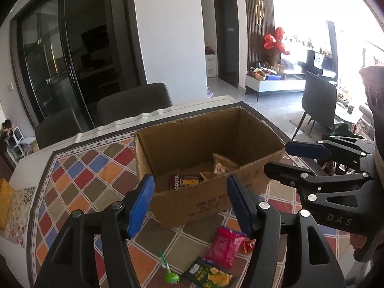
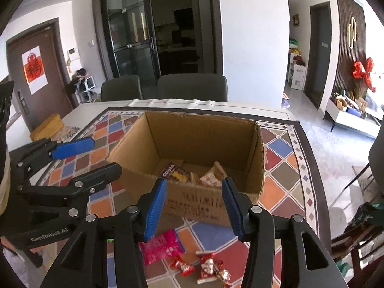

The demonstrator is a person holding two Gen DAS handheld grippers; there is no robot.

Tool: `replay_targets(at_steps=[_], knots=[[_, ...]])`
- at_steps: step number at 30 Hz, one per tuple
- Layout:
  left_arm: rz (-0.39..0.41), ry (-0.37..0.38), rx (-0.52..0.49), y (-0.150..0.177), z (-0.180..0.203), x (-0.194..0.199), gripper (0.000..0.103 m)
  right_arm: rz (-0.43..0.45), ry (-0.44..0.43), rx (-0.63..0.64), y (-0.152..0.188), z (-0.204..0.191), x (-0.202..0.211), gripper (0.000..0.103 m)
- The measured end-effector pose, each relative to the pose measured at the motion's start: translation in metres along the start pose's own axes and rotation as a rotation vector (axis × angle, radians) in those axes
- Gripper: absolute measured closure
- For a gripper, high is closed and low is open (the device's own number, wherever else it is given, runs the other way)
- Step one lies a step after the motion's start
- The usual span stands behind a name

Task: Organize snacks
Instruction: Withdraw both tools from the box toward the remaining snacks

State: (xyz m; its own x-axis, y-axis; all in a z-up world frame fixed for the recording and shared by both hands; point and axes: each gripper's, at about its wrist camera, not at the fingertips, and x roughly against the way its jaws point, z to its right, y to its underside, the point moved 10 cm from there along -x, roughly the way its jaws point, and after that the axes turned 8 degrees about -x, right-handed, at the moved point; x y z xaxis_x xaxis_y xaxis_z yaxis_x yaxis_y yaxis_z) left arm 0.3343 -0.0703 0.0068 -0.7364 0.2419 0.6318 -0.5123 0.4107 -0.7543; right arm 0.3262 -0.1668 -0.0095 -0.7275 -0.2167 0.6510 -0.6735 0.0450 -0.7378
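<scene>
**Both grippers empty above a half-filled snack box**

The left gripper (image 1: 189, 204) hangs with its two blue pads spread wide and nothing between them, low in the centre of its own view and pointed at the near wall of the cardboard box (image 1: 192, 204). The right gripper (image 2: 193, 206) holds the same pose in its view: jaws parted, empty, aimed over the box's front edge. Each gripper also shows in the other's camera, at the right edge of the left view and the left edge of the right view, both raised above the tabletop and lying side by side.

One box stands open on the patterned tablecloth (image 1: 79, 180). Inside it lie one dark Costa packet (image 2: 174, 171) toward the left of the floor and, just beside it to the right, pale tan wrappers (image 2: 212, 175); these look like two, though the overlap makes the count uncertain.

On the cloth in front of the box, toward the bottom of both frames, sit the loose snacks: one pink packet (image 1: 224, 247), one green-and-yellow packet (image 1: 207, 274) just below it, one green lollipop (image 1: 171, 276) with its stick angled up and left, and a cluster of small red-and-white candies (image 2: 206, 267), about three, lying touching one another to the right of the pink packet.

Beyond the table's far edge, two grey chairs (image 2: 192, 87) stand side by side in the upper middle of the right view.
</scene>
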Motion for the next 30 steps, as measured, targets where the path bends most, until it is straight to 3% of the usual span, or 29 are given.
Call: replay_targets(at_steps=[10, 30], knots=[[-0.012, 0.019, -0.047, 0.029, 0.015, 0.012, 0.04, -0.019, 0.013, 0.059, 0.032, -0.004, 0.015, 0.054], [-0.176, 0.173, -0.213, 0.101, 0.064, -0.022, 0.039, -0.234, 0.015, 0.21, 0.113, -0.014, -0.012, 0.054]])
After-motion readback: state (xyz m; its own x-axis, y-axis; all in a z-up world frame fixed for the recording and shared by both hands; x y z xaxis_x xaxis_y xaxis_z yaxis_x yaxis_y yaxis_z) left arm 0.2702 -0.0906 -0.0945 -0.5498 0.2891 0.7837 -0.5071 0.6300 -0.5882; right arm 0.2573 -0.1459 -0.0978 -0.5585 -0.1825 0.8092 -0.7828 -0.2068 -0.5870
